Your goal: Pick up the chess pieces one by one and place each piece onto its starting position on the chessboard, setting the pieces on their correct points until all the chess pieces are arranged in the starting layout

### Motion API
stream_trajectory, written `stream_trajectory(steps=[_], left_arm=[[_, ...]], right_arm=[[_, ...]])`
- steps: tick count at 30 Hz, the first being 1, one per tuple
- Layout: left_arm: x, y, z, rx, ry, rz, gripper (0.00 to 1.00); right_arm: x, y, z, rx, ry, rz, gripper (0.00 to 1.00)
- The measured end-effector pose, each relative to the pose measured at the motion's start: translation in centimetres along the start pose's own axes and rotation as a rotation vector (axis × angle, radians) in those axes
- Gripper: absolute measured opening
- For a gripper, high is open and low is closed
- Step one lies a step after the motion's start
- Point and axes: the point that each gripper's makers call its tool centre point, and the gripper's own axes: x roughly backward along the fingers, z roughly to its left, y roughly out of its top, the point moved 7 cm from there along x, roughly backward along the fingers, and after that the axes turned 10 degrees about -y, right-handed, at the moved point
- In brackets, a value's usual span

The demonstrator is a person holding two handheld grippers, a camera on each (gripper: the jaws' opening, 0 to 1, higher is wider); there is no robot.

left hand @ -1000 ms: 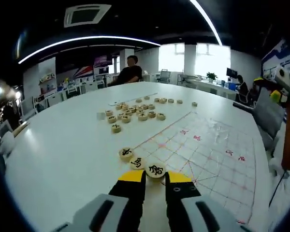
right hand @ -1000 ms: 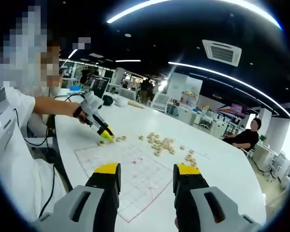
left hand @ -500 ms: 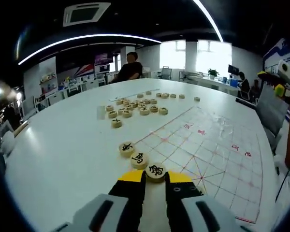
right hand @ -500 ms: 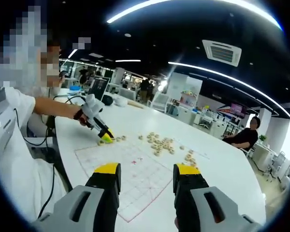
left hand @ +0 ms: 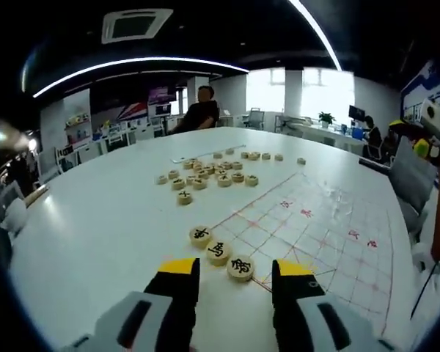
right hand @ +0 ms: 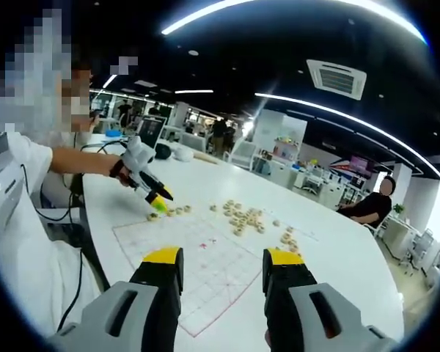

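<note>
My left gripper (left hand: 235, 265) is open, its yellow-tipped jaws standing either side of a round wooden chess piece (left hand: 240, 268) that lies flat on the near edge of the red-lined chessboard (left hand: 315, 227). Two more pieces (left hand: 218, 252) (left hand: 201, 235) continue the row along that edge. A loose pile of pieces (left hand: 205, 176) lies farther off on the white table. My right gripper (right hand: 224, 260) is open and empty, held above the board (right hand: 205, 257). From there the left gripper (right hand: 159, 198) hangs just over the row of pieces (right hand: 169, 213).
The white table (left hand: 95, 220) runs wide to the left of the board. A person's hand (right hand: 136, 158) holds the left gripper, with a sleeve and cables at the table's near side. Someone in dark clothes (left hand: 202, 110) sits at the far end. Several pieces (right hand: 242, 216) lie beyond the board.
My left gripper has opened and let go of the chess piece, which now rests on the board's edge. It has pulled back slightly. The right gripper has stayed still.
</note>
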Motion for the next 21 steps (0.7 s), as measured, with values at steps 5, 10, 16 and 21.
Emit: stream_trajectory(steps=[5,10,16,21], left_arm=[[0.2,0.4,0.5,0.002,0.019,-0.010,0.52],[0.2,0.6,0.7,0.001,0.024,-0.016,0.52],[-0.5,2.0,1.2,-0.026,0.037,-0.024,0.51],[-1.6,2.7,2.0,-0.036,0.050,-0.019,0.51]], right_arm=[[0.1,0.0,-0.2,-0.002,-0.005,-0.003,0.44],[0.1,0.0,-0.2,-0.002,-0.004,-0.001,0.44],[0.2,0.0,-0.2,-0.002,-0.007,-0.003,0.44],[0.3,0.0,-0.2,0.000,-0.009,-0.003,0.44]])
